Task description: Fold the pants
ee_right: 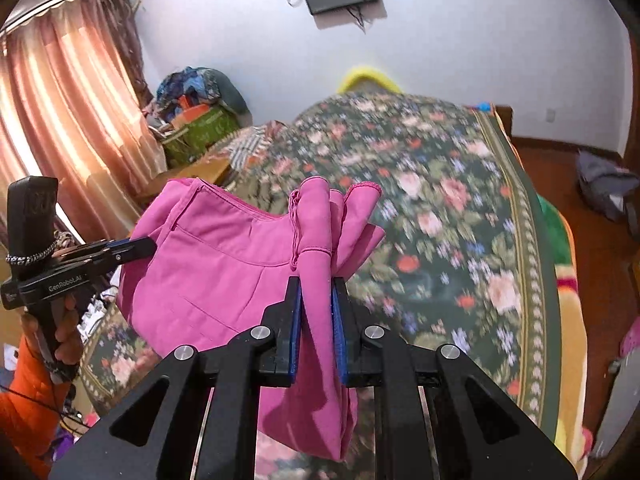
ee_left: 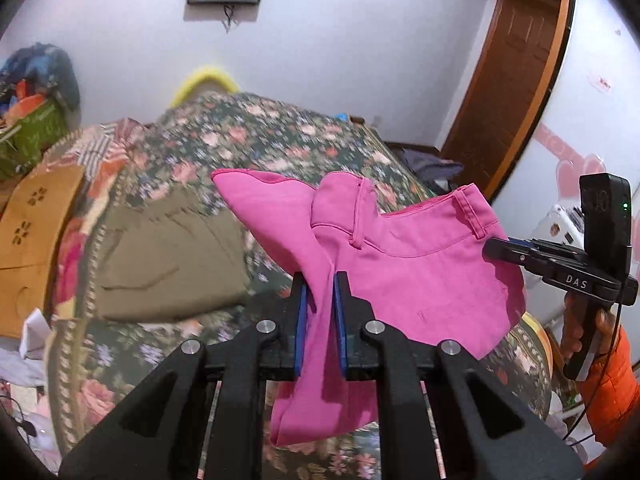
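Observation:
Pink pants (ee_left: 408, 272) hang in the air above the bed, held between both grippers. My left gripper (ee_left: 320, 280) is shut on a bunch of the pink fabric near the waistband. My right gripper (ee_right: 316, 284) is shut on another bunch of the pink pants (ee_right: 224, 272). In the left wrist view the right gripper (ee_left: 500, 250) enters from the right, pinching the waistband edge. In the right wrist view the left gripper (ee_right: 140, 246) enters from the left at the other edge. The legs hang down below the fingers.
A bed with a floral cover (ee_right: 440, 208) lies below. Folded olive pants (ee_left: 168, 260) rest on it at the left. A tan garment (ee_left: 36, 220), piled bags (ee_right: 196, 112), a curtain (ee_right: 68, 120) and a wooden door (ee_left: 508, 80) surround the bed.

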